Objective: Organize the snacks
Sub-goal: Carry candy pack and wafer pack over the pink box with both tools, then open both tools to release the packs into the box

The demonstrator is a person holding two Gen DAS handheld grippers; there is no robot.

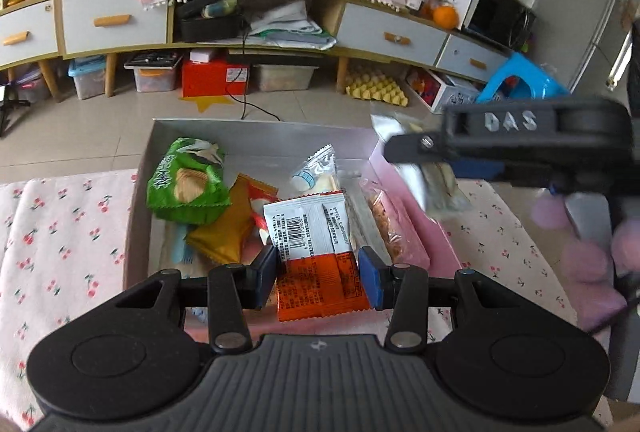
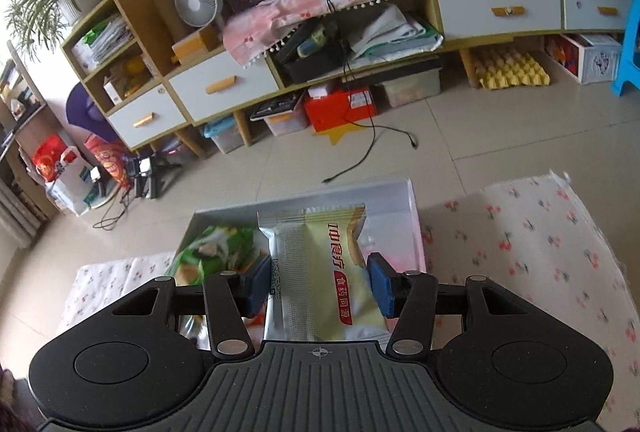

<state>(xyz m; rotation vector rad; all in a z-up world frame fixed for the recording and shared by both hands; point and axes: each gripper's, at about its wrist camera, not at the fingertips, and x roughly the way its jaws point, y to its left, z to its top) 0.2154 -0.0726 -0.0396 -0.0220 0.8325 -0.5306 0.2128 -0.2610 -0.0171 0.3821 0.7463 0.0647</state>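
Note:
My left gripper [image 1: 319, 278] is shut on an orange and white snack packet [image 1: 316, 232], held over the near end of an open pink box [image 1: 256, 129]. Inside the box lie a green chip bag [image 1: 186, 183], a gold packet [image 1: 224, 232], a clear packet [image 1: 316, 171] and a pink packet [image 1: 394, 228]. My right gripper [image 2: 320, 286] is shut on a yellow and silver packet [image 2: 320, 256], above the box [image 2: 360, 191] and the green bag [image 2: 216, 252]. In the left wrist view the right gripper [image 1: 420, 161] hangs, blurred, over the box's right wall with that packet [image 1: 438, 187].
The box sits on a table under a cherry-print cloth [image 1: 60, 232]. Beyond the table are a tiled floor [image 2: 460, 135] with a black cable [image 2: 372, 147], a long drawer cabinet [image 1: 116, 19], and a blue stool [image 1: 520, 79] at the right.

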